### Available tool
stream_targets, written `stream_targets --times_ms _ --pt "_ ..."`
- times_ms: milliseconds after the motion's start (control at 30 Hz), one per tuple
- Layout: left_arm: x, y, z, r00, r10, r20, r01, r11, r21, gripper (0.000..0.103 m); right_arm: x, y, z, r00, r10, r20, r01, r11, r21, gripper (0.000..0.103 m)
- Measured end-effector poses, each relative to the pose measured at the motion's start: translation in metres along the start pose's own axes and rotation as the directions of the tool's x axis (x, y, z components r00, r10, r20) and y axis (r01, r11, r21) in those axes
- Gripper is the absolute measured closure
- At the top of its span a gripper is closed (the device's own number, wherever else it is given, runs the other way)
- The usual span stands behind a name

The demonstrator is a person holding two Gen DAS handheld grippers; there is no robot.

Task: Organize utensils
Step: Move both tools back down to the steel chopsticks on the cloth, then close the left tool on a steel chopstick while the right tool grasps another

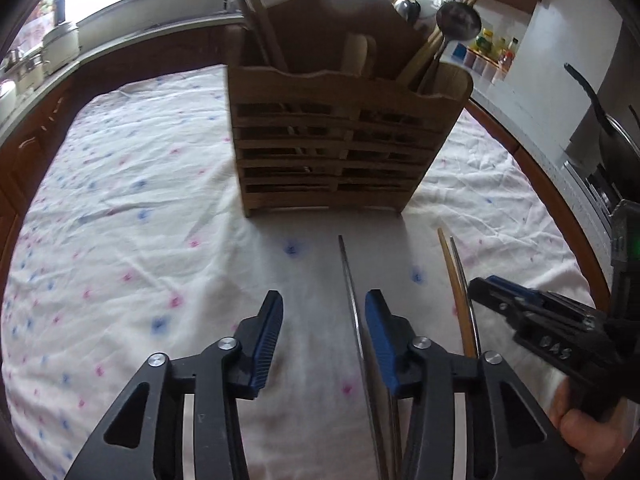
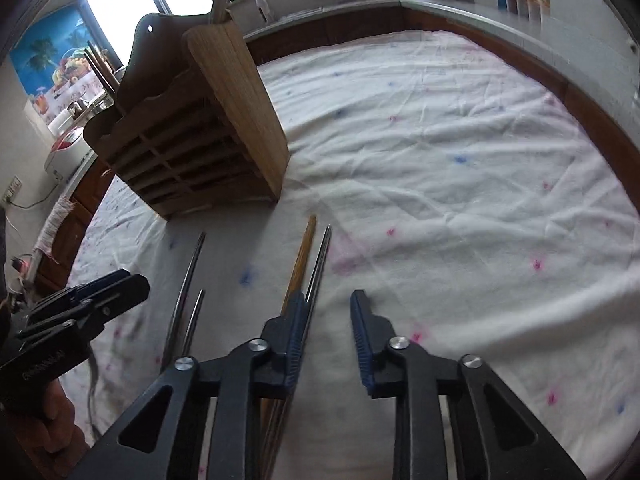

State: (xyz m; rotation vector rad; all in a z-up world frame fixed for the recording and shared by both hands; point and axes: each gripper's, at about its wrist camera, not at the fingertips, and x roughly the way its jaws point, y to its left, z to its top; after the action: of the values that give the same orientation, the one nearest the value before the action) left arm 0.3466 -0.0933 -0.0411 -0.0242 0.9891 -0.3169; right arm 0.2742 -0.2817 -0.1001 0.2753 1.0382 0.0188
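Hovering spread over the white flower-dotted cloth, left gripper and right gripper, metal chopsticks lying near, slatted wooden utensil holder standing far.

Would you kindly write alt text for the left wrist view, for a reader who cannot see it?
The left gripper is open over a metal chopstick lying on a flowered tablecloth, the stick close beside its right finger. Beyond stands a slatted wooden utensil holder with chopsticks and a ladle in it. The right gripper reaches in beside two more chopsticks.
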Motion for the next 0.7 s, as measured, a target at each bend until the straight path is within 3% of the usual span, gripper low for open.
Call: stream_targets --times_ms 167,233,267,333,500,600,700 --pt "0.028 -0.006 0.008 0.999 0.003 -0.033 -0.002 1.000 0.028 0.065 0.002 0.005 0.001 1.000 -0.021 -0.009 0.020 0.998 -0.055 0.080" --pt "0.040 -0.009 0.008 0.998 0.014 -0.058 -0.012 0.999 0.039 0.076 0.003 0.008 0.000 0.999 -0.044 -0.011 0.042 0.995 -0.094 0.084" --pt "0.045 -0.010 0.008 0.997 0.017 -0.072 -0.014 0.999 0.045 0.076 0.003 0.009 -0.002 0.998 -0.055 -0.014 0.053 0.992 -0.116 0.087" --pt "0.046 -0.015 0.006 0.998 0.033 -0.052 -0.028 0.995 0.091 0.078 0.001 0.008 -0.004 0.997 -0.068 -0.020 0.064 0.988 -0.143 0.092" --pt "0.043 -0.020 -0.011 0.997 0.049 -0.058 -0.038 0.984 0.174 0.088 -0.008 0.004 -0.010 0.996 -0.071 -0.053 0.060 0.979 -0.196 0.092" --pt "0.036 -0.017 -0.024 0.997 0.030 -0.071 -0.017 0.983 0.185 0.088 -0.012 -0.001 -0.013 0.996 -0.055 -0.063 0.044 0.984 -0.175 0.092" --pt "0.034 -0.009 -0.025 0.997 0.013 -0.078 -0.002 0.991 0.136 0.088 -0.012 -0.006 -0.011 0.998 -0.036 -0.060 0.030 0.994 -0.106 0.092"
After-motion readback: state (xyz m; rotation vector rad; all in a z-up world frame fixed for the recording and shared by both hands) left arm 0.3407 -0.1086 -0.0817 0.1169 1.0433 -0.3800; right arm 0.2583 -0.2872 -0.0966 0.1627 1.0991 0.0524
